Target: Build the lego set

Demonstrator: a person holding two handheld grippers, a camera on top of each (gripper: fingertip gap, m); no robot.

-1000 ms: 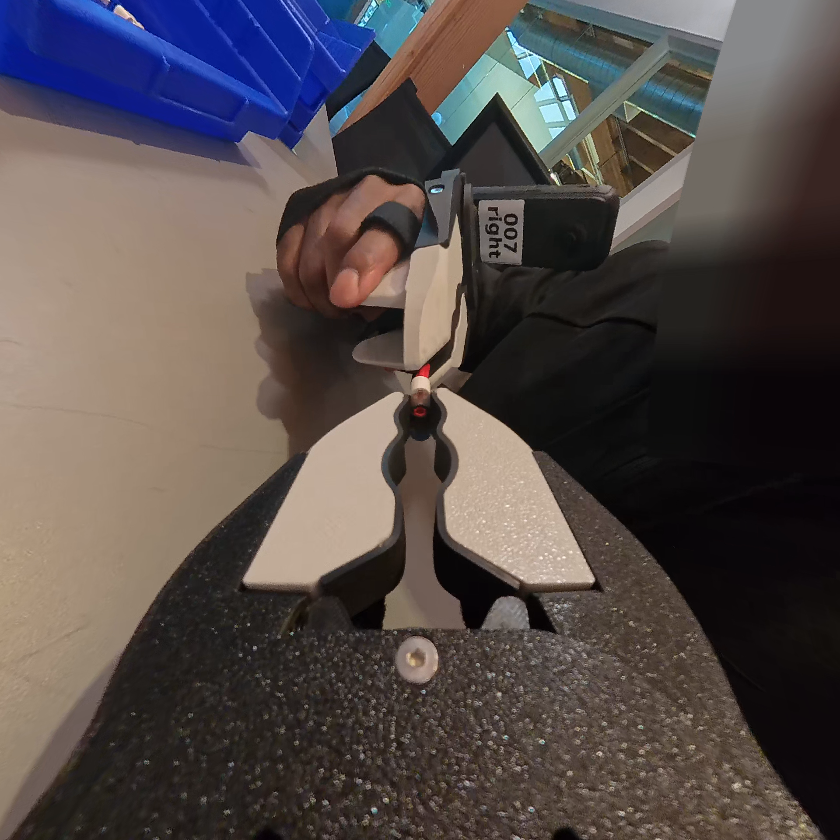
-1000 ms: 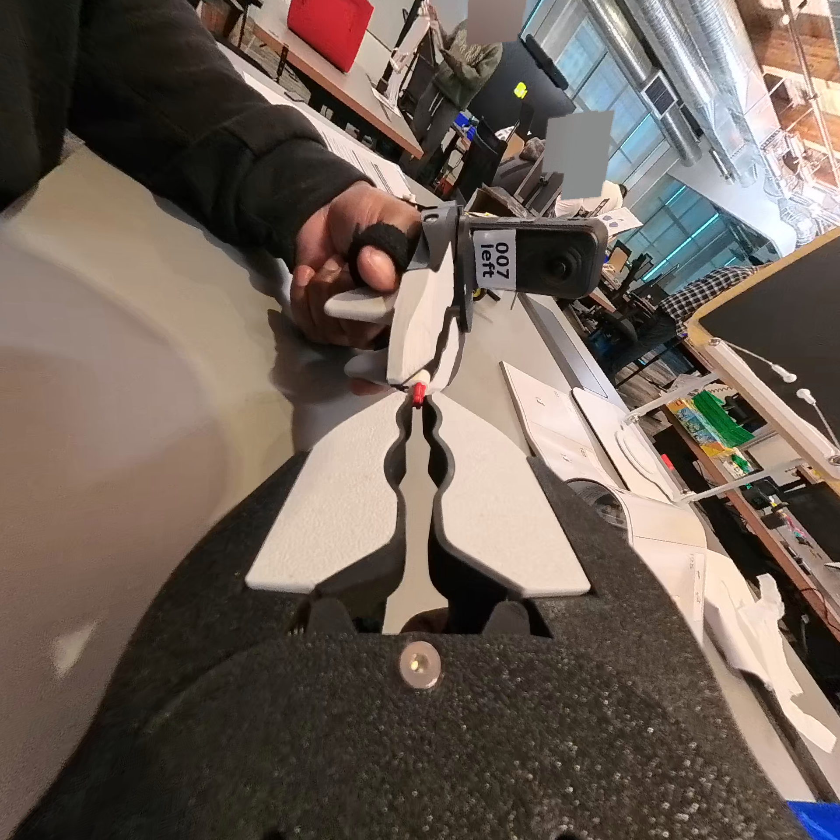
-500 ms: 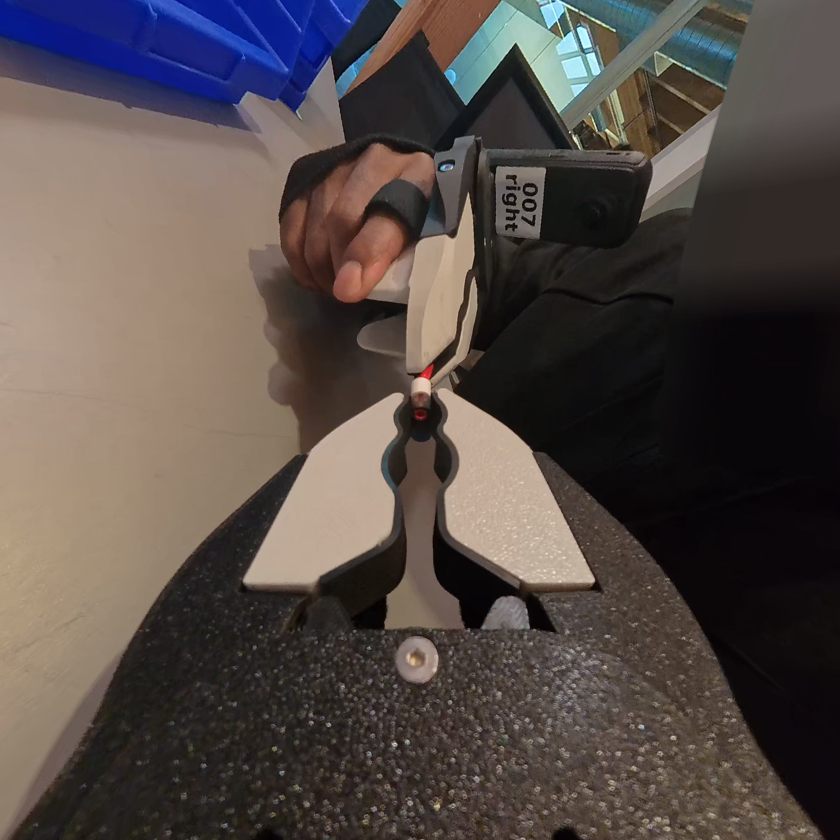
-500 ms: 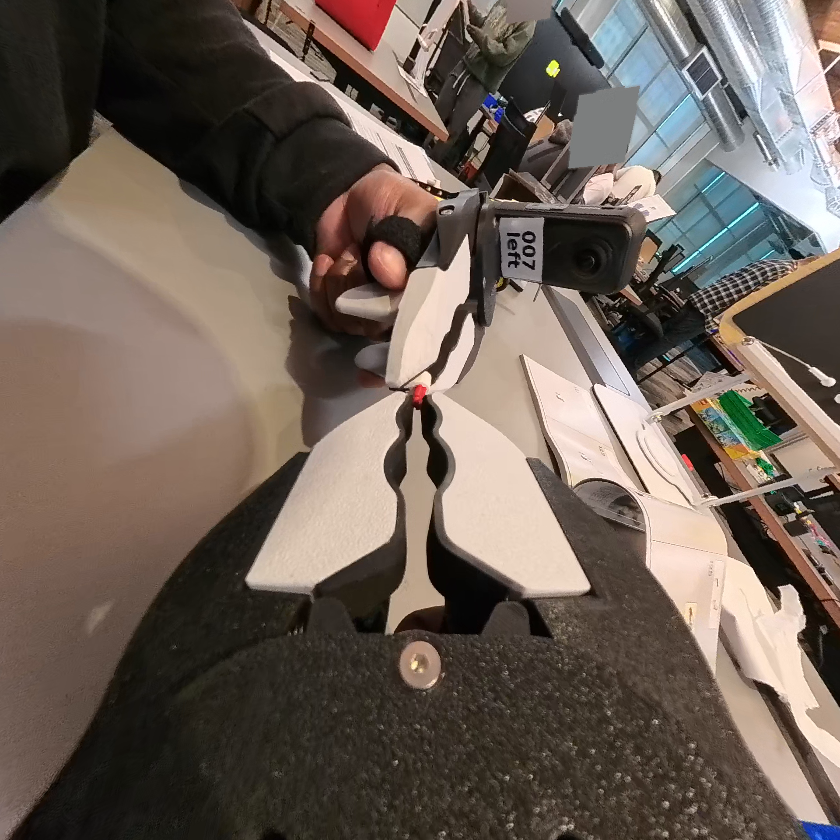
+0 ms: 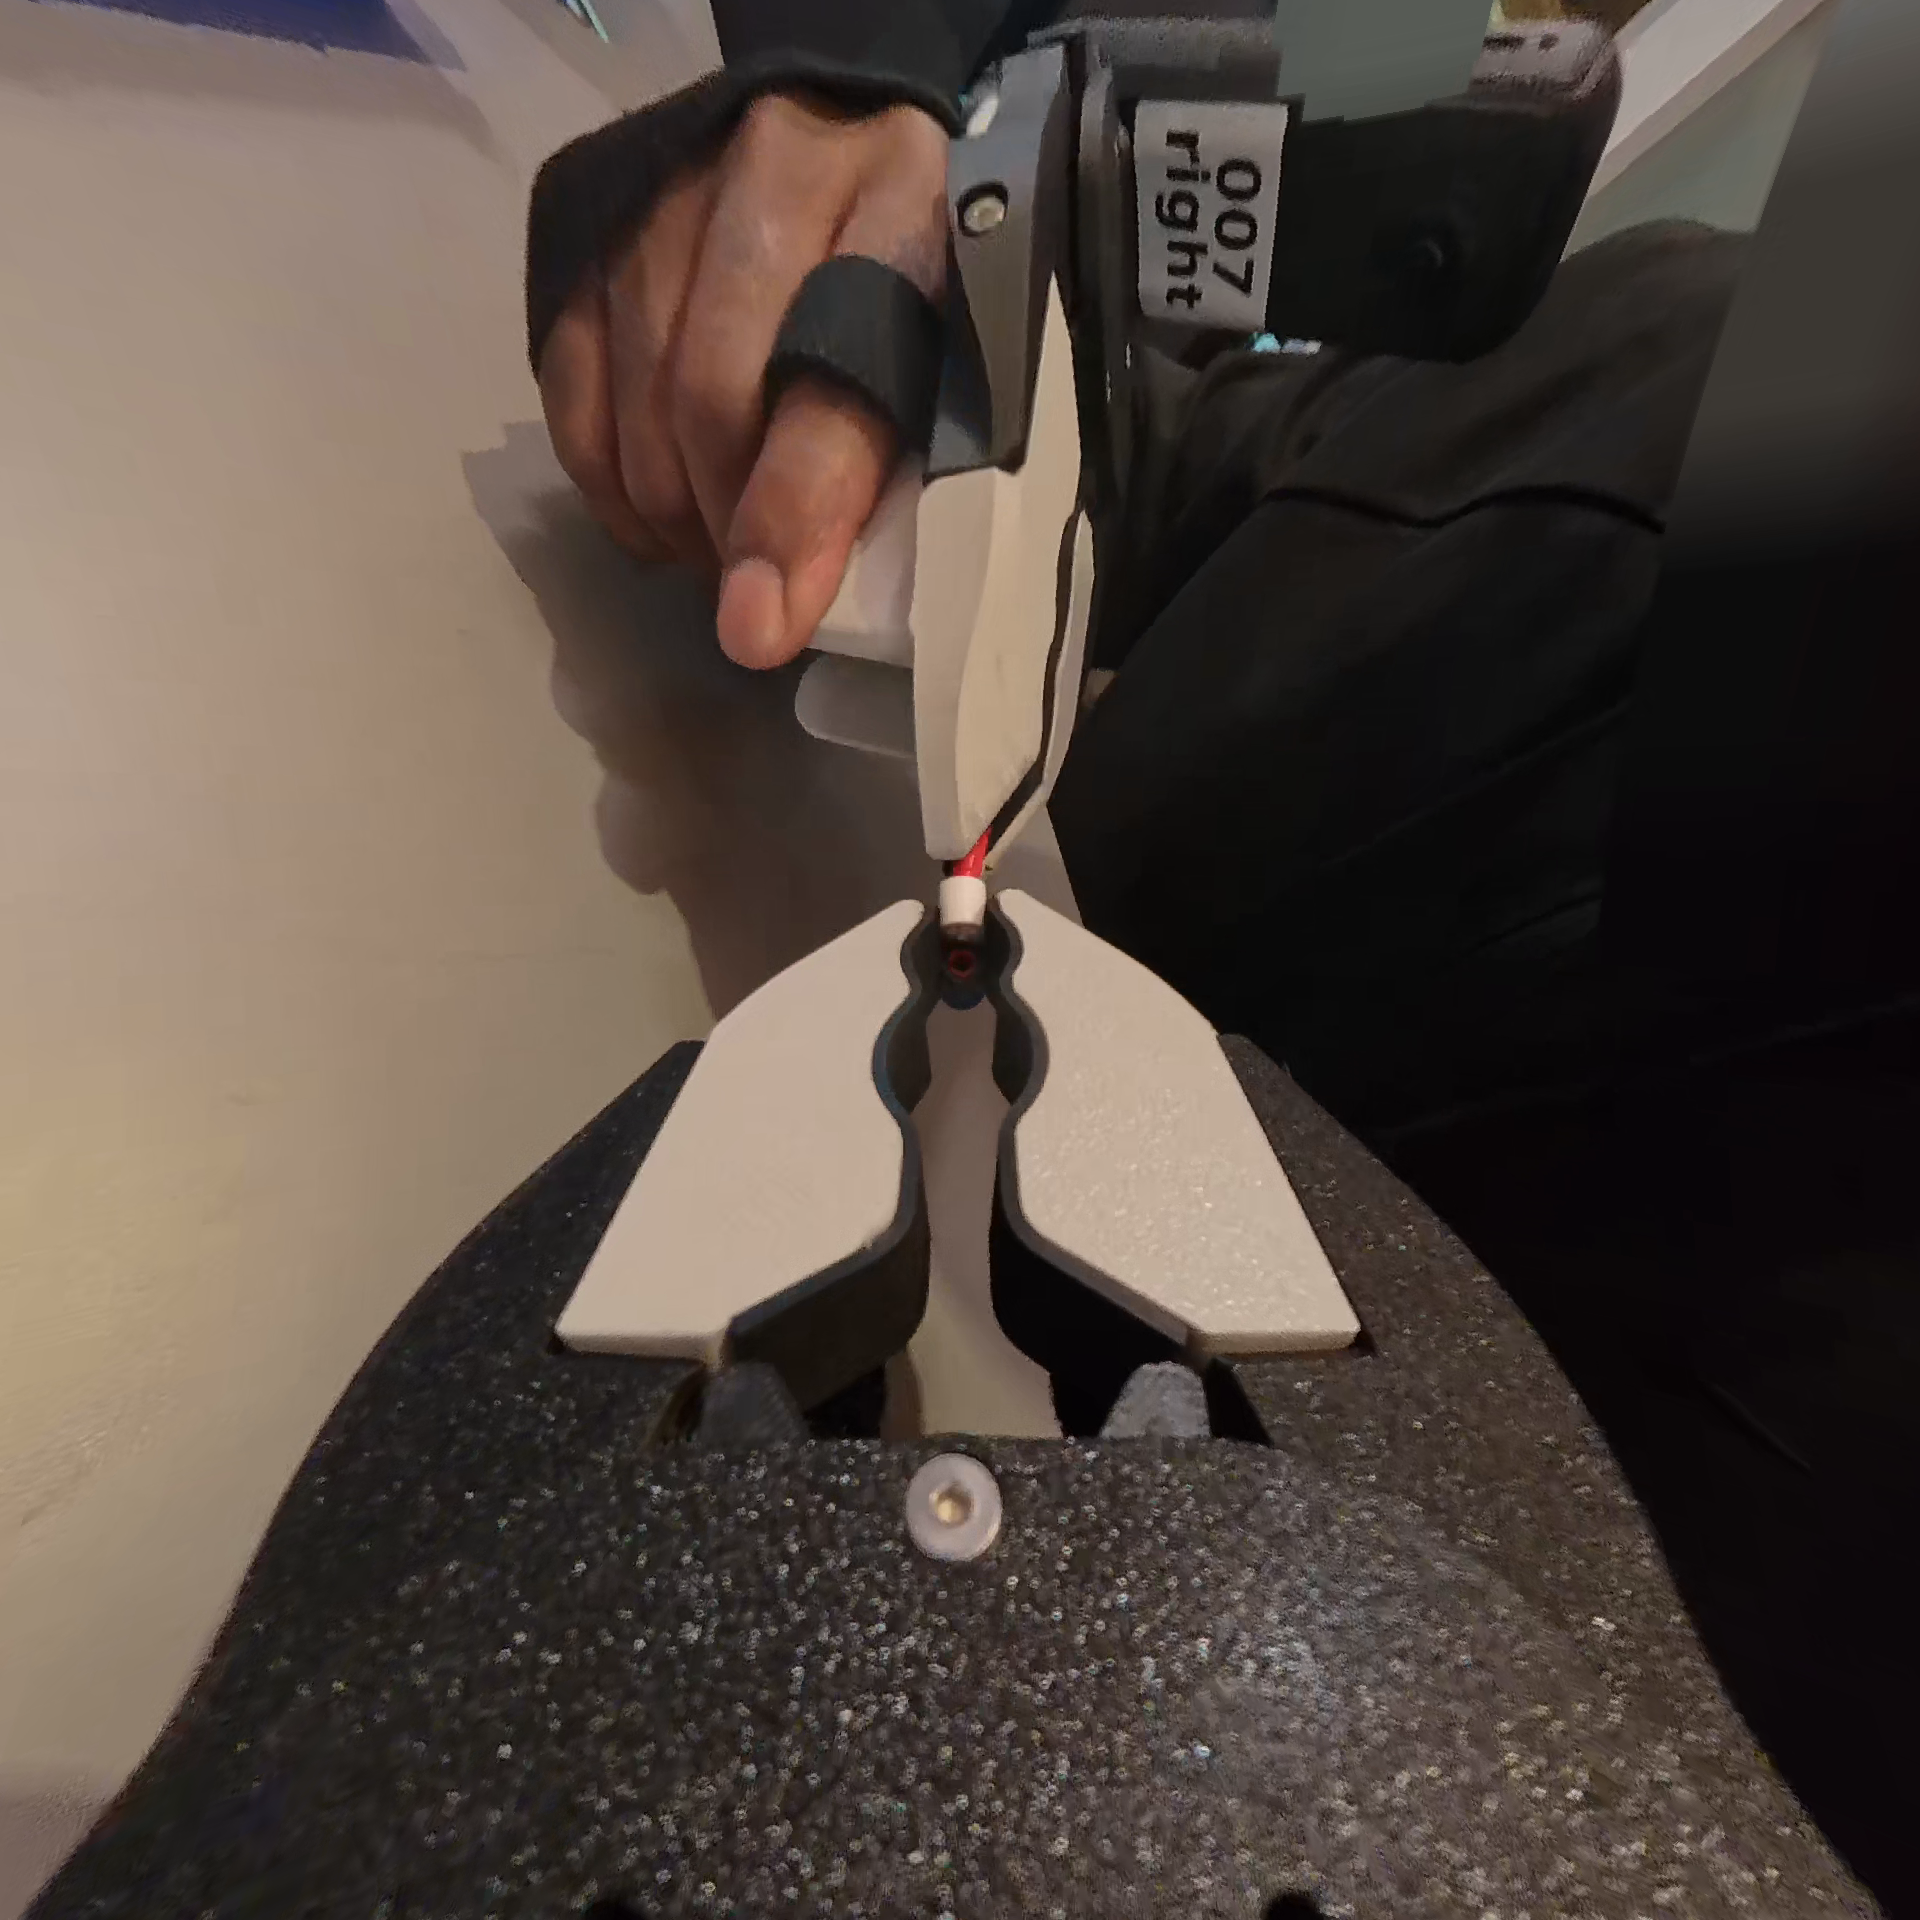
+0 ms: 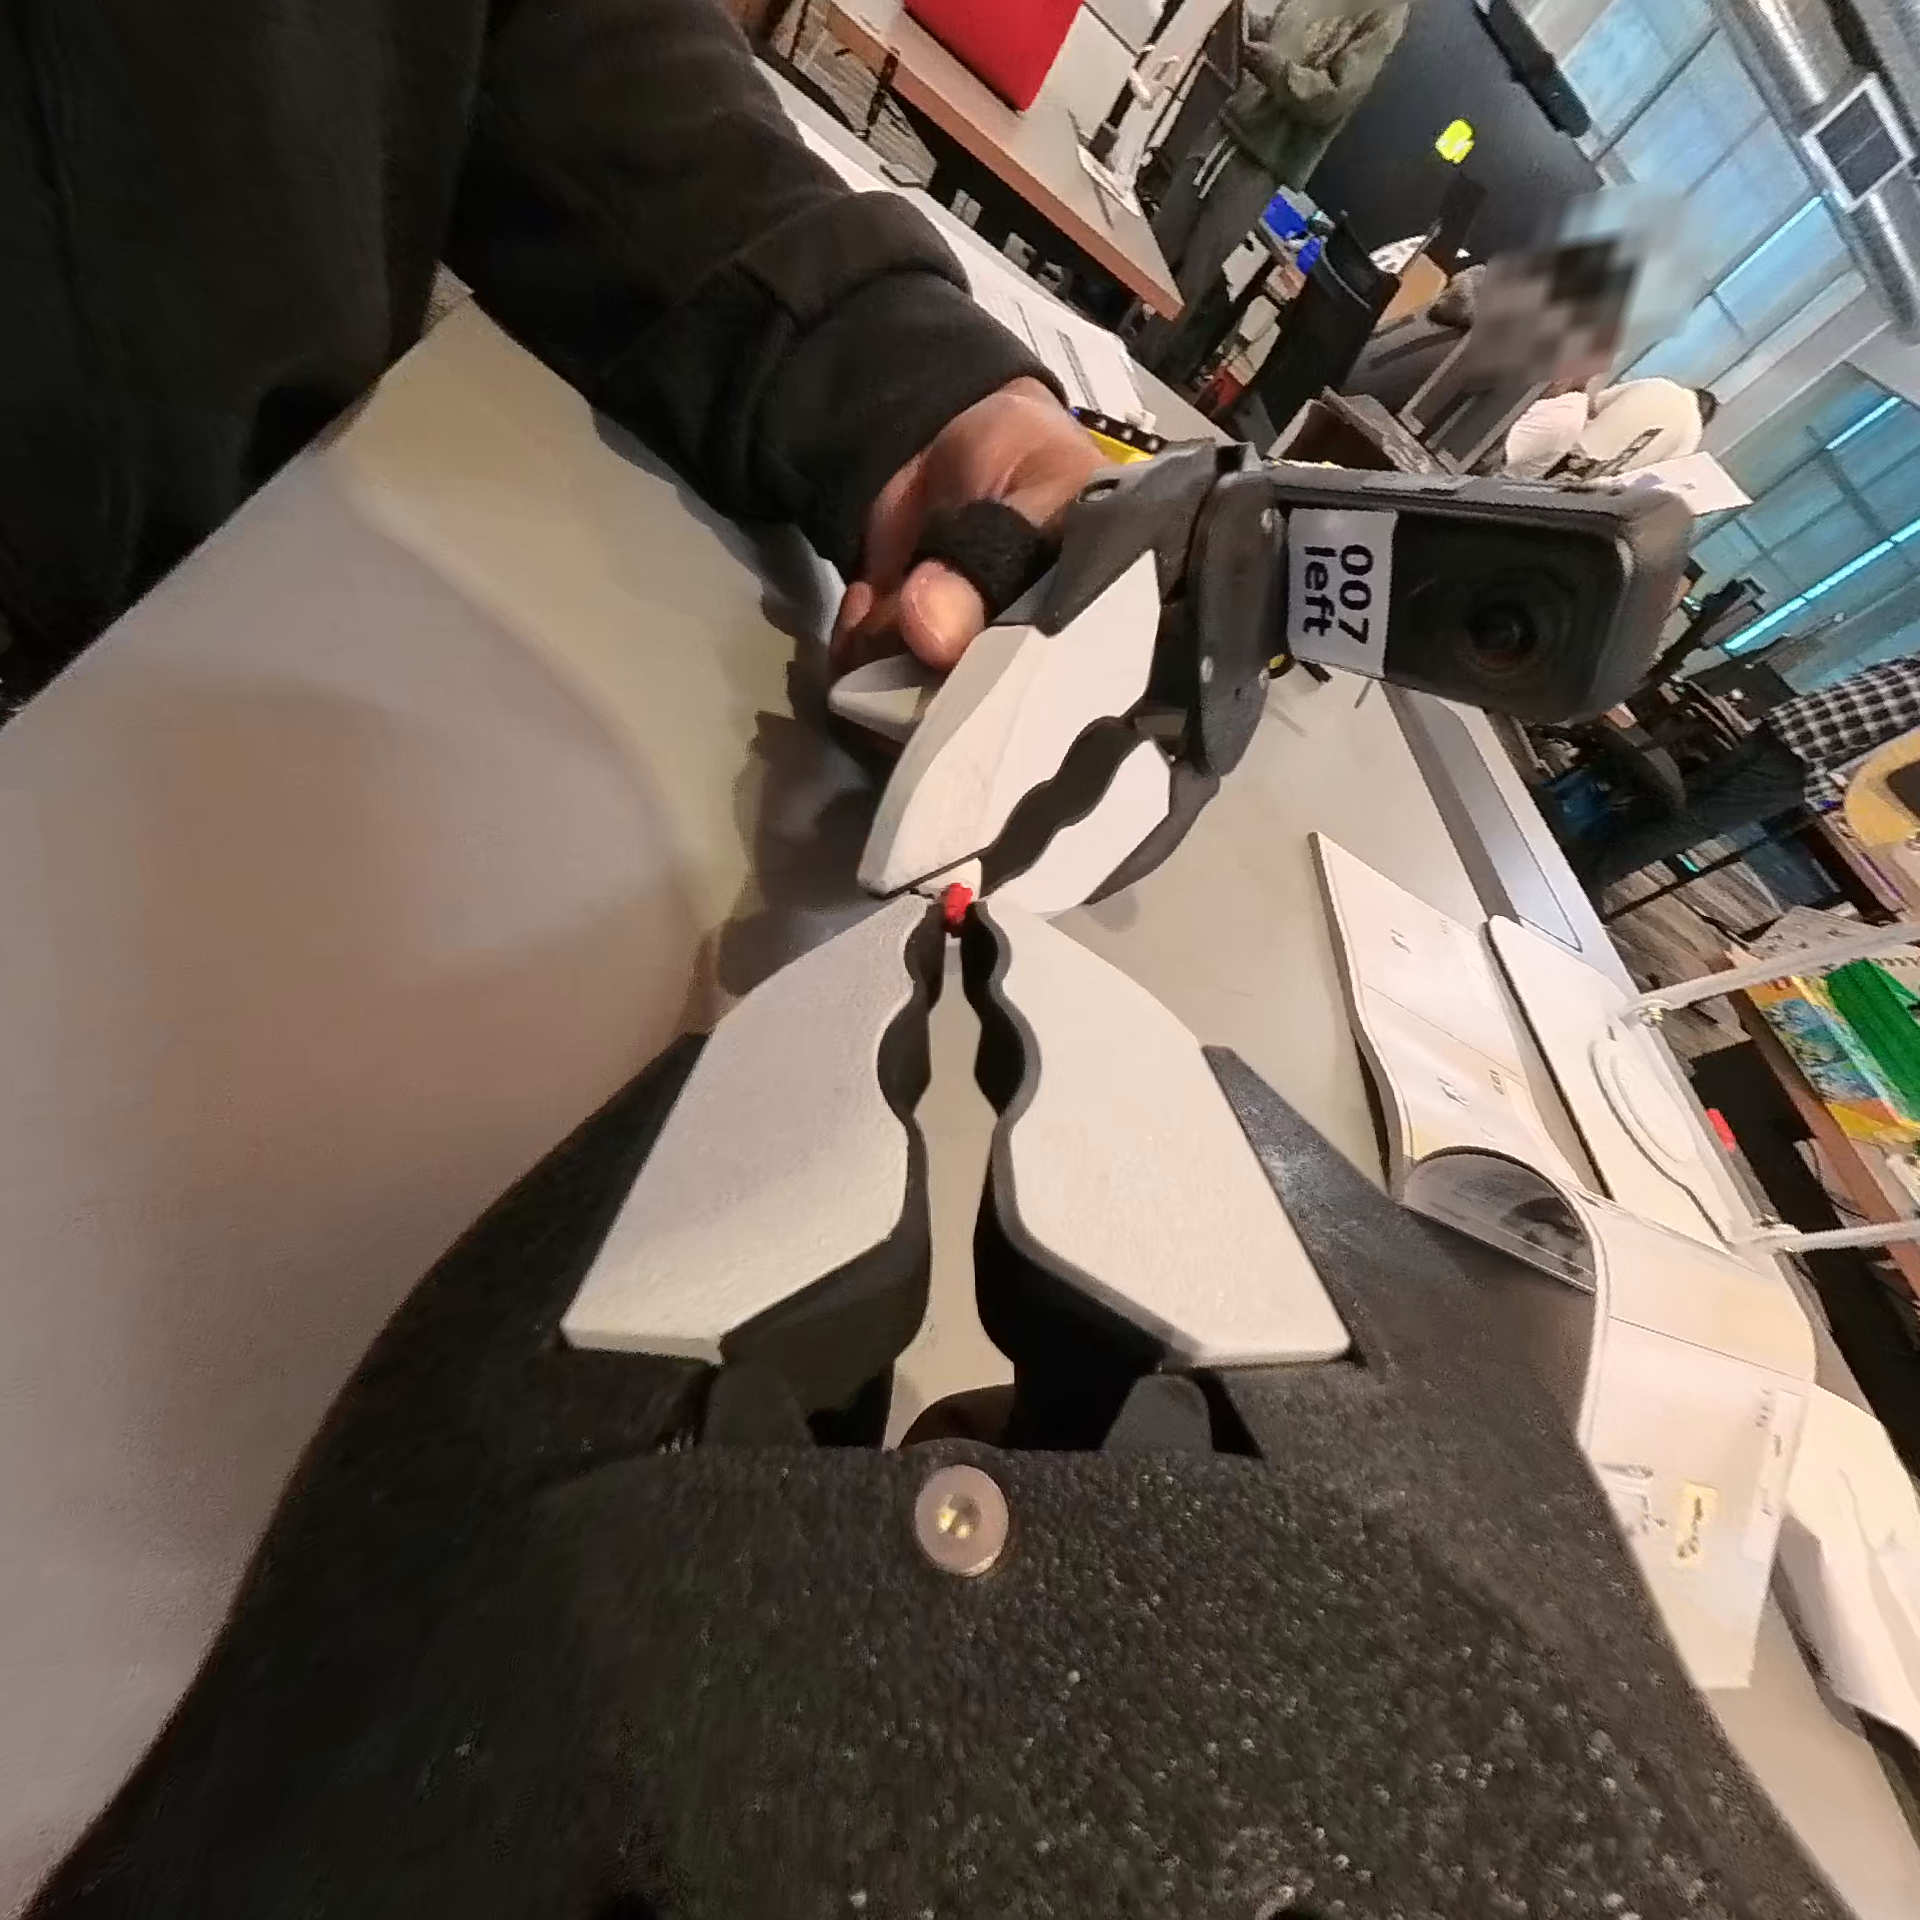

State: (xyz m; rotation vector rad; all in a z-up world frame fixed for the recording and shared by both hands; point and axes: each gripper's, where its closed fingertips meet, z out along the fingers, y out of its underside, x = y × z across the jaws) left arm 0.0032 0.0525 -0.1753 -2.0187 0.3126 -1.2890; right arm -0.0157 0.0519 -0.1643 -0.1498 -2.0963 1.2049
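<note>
My two grippers meet tip to tip above a beige table (image 5: 260,831). In the left wrist view my left gripper (image 5: 961,916) is shut on a small white sleeve (image 5: 961,900) with a dark, red-centred end behind it. A thin red wire (image 5: 975,858) runs from the sleeve up into the tips of my right gripper (image 5: 985,847), which is shut on it. In the right wrist view the red wire (image 6: 954,921) sits pinched at my right gripper's (image 6: 951,925) tips, with my left gripper (image 6: 935,885) right against it. A hand (image 5: 727,364) holds each gripper.
A black sleeve (image 6: 520,260) crosses the table on the left. White sheets and an open booklet (image 6: 1455,1039) lie on the table to the right. Blue bins (image 5: 260,16) stand at the table's far edge. Desks and a red box (image 6: 987,42) stand far behind. Left and right tips are no more than a few centimetres apart.
Both grippers have drawn closer and the left one has tilted over in the right wrist view. The white sleeve and red wire stay gripped, tip to tip.
</note>
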